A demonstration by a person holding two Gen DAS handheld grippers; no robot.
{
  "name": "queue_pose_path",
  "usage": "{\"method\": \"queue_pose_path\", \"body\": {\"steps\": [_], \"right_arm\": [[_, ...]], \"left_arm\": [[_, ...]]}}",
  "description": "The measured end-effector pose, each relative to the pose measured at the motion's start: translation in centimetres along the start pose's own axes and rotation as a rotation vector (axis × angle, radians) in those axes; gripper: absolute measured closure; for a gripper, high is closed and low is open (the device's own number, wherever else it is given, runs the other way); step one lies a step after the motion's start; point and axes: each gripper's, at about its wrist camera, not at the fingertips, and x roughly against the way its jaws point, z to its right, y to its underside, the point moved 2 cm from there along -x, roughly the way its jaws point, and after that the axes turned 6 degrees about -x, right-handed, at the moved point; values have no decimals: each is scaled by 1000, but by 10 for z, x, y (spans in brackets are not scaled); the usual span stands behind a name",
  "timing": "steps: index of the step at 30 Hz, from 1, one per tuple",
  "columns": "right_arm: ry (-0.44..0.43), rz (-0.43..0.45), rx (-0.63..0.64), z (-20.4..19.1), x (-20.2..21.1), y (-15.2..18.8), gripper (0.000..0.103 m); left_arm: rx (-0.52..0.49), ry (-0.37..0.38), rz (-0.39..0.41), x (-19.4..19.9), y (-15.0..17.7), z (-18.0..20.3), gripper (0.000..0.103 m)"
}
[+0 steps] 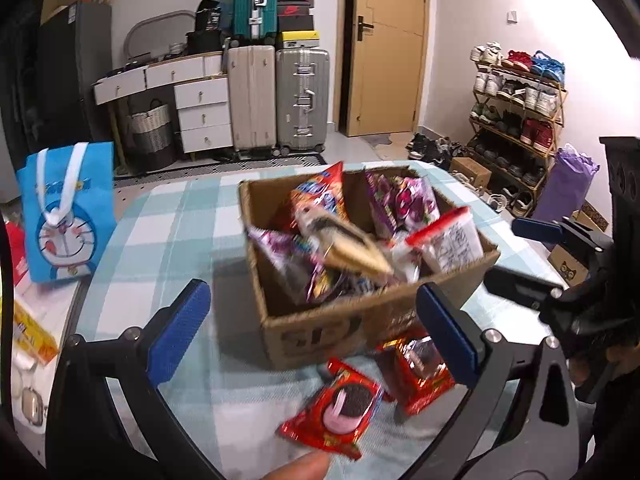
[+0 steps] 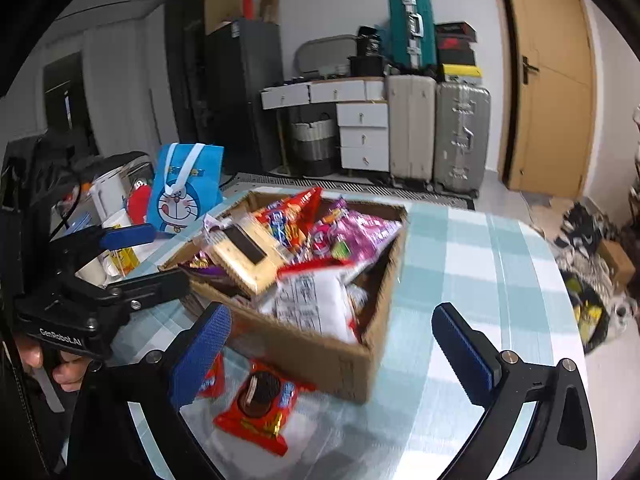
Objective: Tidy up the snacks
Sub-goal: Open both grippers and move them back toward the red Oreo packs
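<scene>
A brown cardboard box (image 1: 320, 330) full of snack packets stands on the checked table; it also shows in the right wrist view (image 2: 340, 360). Two red cookie packets lie on the cloth in front of it, one nearer (image 1: 334, 410) and one beside the box (image 1: 416, 372). In the right wrist view one red packet (image 2: 260, 408) lies in the open and another (image 2: 210, 378) is partly hidden behind my finger. A tan wafer packet (image 1: 352, 252) (image 2: 248, 252) appears blurred above the box contents. My left gripper (image 1: 316, 332) is open and empty. My right gripper (image 2: 332, 352) is open and empty.
A blue Doraemon bag (image 1: 66, 216) (image 2: 184, 192) stands at the table's left edge beside yellow packets (image 1: 30, 334). The table (image 2: 480, 280) has bare checked cloth right of the box. Suitcases (image 1: 280, 100), drawers and a shoe rack (image 1: 516, 120) stand beyond.
</scene>
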Motion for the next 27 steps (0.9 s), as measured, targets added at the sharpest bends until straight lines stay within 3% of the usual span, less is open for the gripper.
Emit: {"method": "queue_pose_path", "body": {"steps": [13, 27], "right_arm": [[1, -65, -135, 4, 8, 40, 1], [5, -196, -123, -11, -30, 69, 1]], "left_arm": [[66, -44, -24, 29, 60, -24, 1], [43, -30, -91, 5, 69, -12, 1]]}}
